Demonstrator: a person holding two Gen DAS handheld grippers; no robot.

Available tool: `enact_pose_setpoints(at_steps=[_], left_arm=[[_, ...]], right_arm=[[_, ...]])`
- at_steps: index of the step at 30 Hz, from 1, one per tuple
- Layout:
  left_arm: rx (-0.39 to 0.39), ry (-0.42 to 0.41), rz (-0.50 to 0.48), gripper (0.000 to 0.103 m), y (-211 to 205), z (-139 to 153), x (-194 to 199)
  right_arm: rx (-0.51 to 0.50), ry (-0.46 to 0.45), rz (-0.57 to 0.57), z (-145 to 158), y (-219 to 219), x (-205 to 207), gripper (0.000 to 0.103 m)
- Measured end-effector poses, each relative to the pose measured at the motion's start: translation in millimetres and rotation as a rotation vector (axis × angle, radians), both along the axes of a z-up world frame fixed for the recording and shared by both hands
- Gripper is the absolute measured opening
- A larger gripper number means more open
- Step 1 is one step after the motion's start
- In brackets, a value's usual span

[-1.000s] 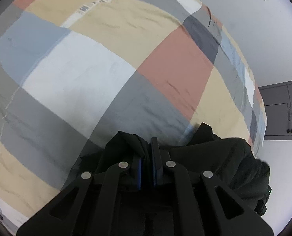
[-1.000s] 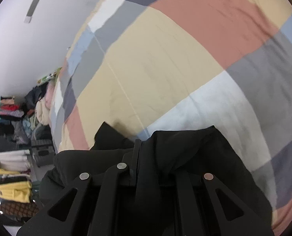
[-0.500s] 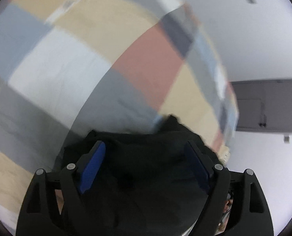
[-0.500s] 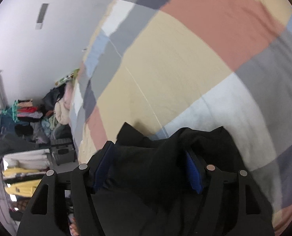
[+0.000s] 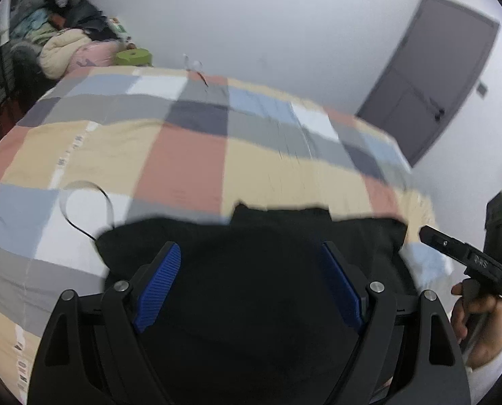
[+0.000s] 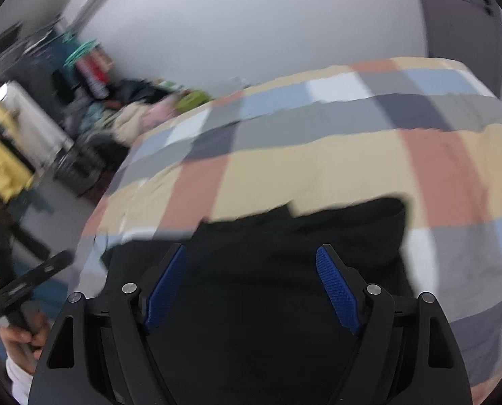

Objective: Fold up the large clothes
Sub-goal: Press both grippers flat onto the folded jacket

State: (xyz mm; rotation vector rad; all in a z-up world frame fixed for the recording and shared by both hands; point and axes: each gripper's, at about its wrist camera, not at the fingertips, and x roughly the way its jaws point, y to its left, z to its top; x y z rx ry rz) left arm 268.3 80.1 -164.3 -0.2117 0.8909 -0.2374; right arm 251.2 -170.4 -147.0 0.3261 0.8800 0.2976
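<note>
Black garment (image 5: 251,270): lower part hidden behind left claw (image 5: 251,283) body, cut by bottom edge of frame; fold lines unreadable, fabric too dark

Right wrist view motion-blurred throughout; clutter pile (image 6: 132,114) at upper left smeared, items not tellable

Right claw (image 6: 251,287): garment near edge hidden under its frame

Bed cover (image 5: 183,155): far edge soft, small object near top centre too small to name

Door (image 5: 430,77) at upper right blurred; in right wrist view cut by lens rim

Hand (image 5: 477,324) at lower right partly cut by edge
</note>
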Motion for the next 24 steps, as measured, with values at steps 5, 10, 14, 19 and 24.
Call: enact_pose_setpoints(at_steps=[5, 10, 14, 19, 24], left_arm=[[0.068, 0.052, 0.007, 0.084, -22.8, -51.3, -4.9], [0.142, 0.044, 0.016, 0.085, -26.8, -77.9, -0.8], [0.201, 0.049, 0.012, 0.085, -37.4, -92.0, 2.8], [0.225, 0.046, 0.031, 0.087, -39.6, -103.5, 5.2], [0.162, 0.059, 0.028, 0.087, -29.1, -95.2, 0.0]], right_arm=[[-0.086, -0.004, 0.084, -52.3, 51.0, -13.4, 0.078], [-0.108, -0.026, 0.094, -75.7, 58.4, -12.4, 0.080], [-0.132, -0.008, 0.115, -95.8, 64.4, -5.9, 0.084], [-0.169, -0.018, 0.113, -109.8, 70.0, -4.6, 0.087], [-0.152, 0.017, 0.136, -104.5, 63.2, -5.4, 0.085]])
